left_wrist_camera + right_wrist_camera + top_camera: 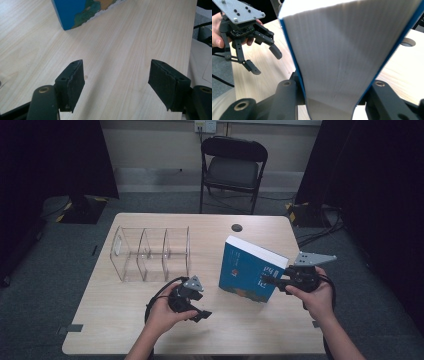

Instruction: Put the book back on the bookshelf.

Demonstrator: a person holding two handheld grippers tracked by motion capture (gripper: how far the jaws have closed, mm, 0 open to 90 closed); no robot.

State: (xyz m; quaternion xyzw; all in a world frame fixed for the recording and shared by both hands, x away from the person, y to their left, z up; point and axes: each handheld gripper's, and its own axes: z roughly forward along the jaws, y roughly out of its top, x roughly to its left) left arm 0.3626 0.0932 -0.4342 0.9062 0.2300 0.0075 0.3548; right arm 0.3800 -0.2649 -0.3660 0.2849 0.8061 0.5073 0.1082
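Black pads of the right gripper (332, 100) pinch a thick blue book (252, 268) by its page edge, one jaw on each cover, as the right gripper view shows the white page block (347, 50) rising between them. Grip looks chosen to keep the book standing w/o a second hand: jaws squeeze front & back covers together so the pages can't fan out.

In the high view the right gripper (272, 281) comes in from the book's right side, level w/ the table (125, 330). Book sits right of centre on the tabletop, upright but tilted, lower edge on or just above the wood, can't tell which. Front cover faces the person; top edge leans away toward the far side. Long axis runs roughly bottom-to-top, slanted back, spine at the left end, away from the gripper.

Left gripper (197, 307) hangs low over bare wood near the table's front edge, jaws spread, nothing between them; its own view has the pads (75, 82) wide apart w/ the book's lower corner (75, 15) ahead. Likely standing by to steady or take the book.

Clear 3-slot organizer (150, 254) lies left of the book, well apart, a probable destination. Folding chair (233, 167) stands beyond the table.
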